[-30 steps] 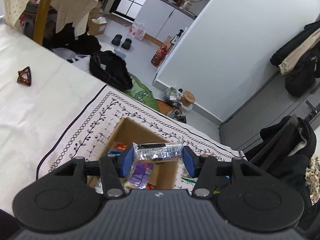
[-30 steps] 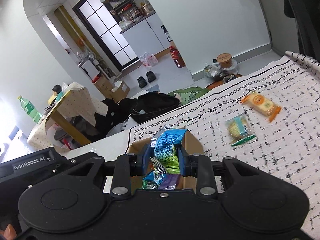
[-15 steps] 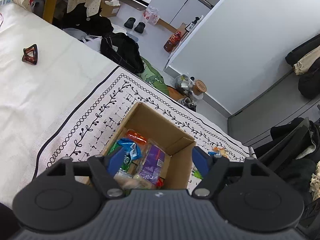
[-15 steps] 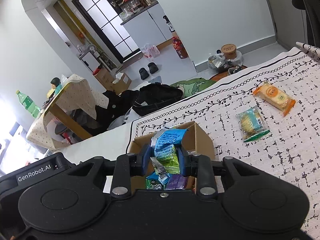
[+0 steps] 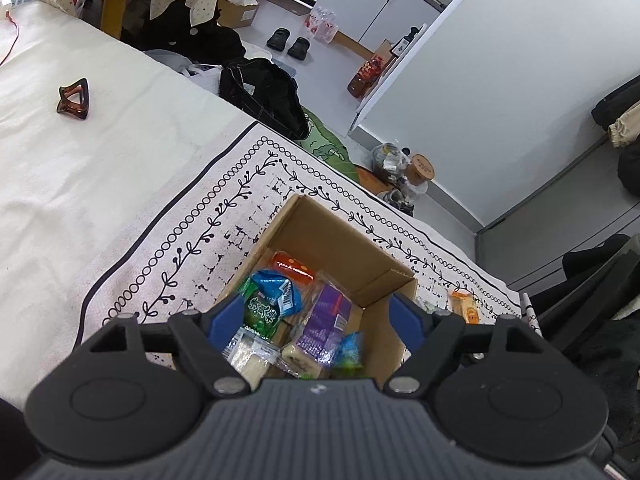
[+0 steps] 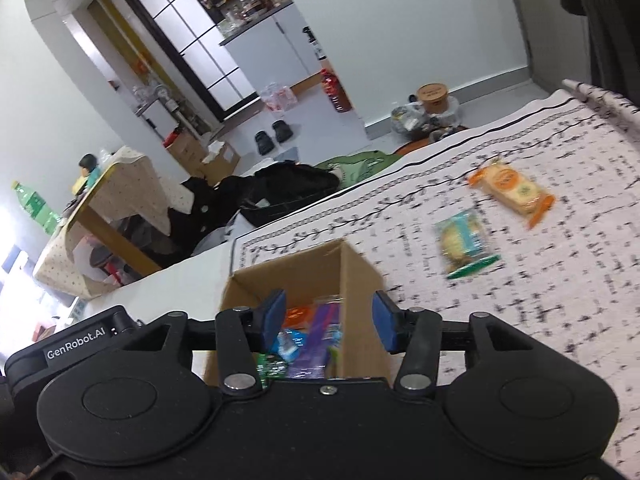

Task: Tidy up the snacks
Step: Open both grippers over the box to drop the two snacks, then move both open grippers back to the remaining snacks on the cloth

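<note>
We are tilting both grippers down over the box point(image 5: 340, 240). Our left gripper point(image 5: 316, 316) has just been opening and is standing wide, nothing between its pads. Our right gripper point(image 6: 328, 320) has just been opening too, jaws empty. Snacks point(image 5: 320, 320) are lying inside the box; two packets point(image 6: 466, 242) are lying on the cloth point(image 6: 560, 300) beside it.

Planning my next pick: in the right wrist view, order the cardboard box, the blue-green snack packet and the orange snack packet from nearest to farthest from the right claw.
1. Cardboard box, directly under the right claw.
2. Blue-green snack packet, on the patterned cloth, to the right.
3. Orange snack packet, farther right, beyond it.
</note>
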The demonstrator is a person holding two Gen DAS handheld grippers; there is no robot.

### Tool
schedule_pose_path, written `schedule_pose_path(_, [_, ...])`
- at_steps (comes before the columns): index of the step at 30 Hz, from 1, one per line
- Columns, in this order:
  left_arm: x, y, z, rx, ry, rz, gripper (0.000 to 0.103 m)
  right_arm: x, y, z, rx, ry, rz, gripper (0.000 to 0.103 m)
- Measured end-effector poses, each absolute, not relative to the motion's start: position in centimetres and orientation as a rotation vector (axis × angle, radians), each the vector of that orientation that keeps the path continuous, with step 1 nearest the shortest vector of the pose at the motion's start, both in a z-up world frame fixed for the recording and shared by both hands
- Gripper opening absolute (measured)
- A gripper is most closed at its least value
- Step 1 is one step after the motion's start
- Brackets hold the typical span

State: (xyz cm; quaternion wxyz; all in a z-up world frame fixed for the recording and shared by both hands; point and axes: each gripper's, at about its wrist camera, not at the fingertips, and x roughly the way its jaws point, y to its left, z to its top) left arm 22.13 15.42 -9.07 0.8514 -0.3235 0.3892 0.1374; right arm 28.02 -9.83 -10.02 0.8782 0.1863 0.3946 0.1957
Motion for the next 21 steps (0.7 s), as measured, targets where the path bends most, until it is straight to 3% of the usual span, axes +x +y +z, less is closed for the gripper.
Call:
schedule_pose_path(9, [22.9, 12.8, -9.2, -0.603, 0.849, 0.272, 0.090, 27.7, -13.9, -10.0, 0.392, 0.818, 0.351, 0.053])
schedule_pose_path(21, [23.8, 8.0, -8.7, -0.496, 0.867, 0.217, 0.094, 28.1, -19.4, -10.1, 0.397, 0.785, 0.311, 0.066])
